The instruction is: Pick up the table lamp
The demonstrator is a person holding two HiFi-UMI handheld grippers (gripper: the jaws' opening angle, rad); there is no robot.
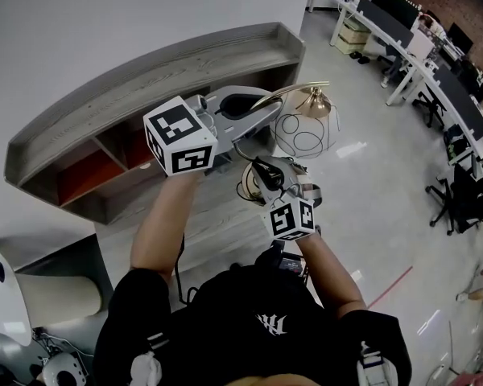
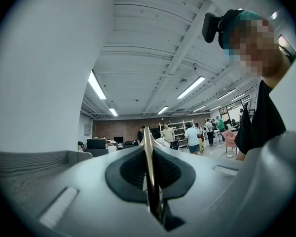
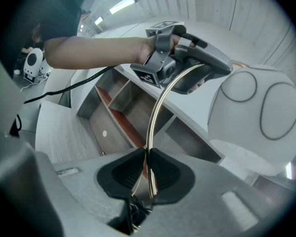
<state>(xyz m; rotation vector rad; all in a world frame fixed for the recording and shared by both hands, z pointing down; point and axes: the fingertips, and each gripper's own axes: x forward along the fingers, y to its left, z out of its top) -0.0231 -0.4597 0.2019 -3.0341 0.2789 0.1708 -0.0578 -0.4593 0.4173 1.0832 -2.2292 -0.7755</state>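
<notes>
The table lamp has a thin curved gold stem [image 1: 292,92], a brass socket [image 1: 313,103] and a clear round shade with wire loops [image 1: 304,132]. It hangs in the air in front of the shelf, held by both grippers. My left gripper [image 1: 266,112] is shut on the upper arc of the stem [image 2: 148,157]. Lower down, my right gripper [image 1: 262,172] is shut on the stem [image 3: 158,107] near its foot. From the right gripper view, the left gripper [image 3: 187,70] sits at the top of the arc, with the shade [image 3: 256,112] to its right. The lamp's base is hidden.
A grey wooden shelf [image 1: 145,87] with orange-lined compartments stands against the white wall behind the lamp. Office desks [image 1: 402,30] and chairs [image 1: 467,199] fill the right side. White objects [image 1: 4,284] sit at the bottom left. Several people [image 2: 192,137] stand far off.
</notes>
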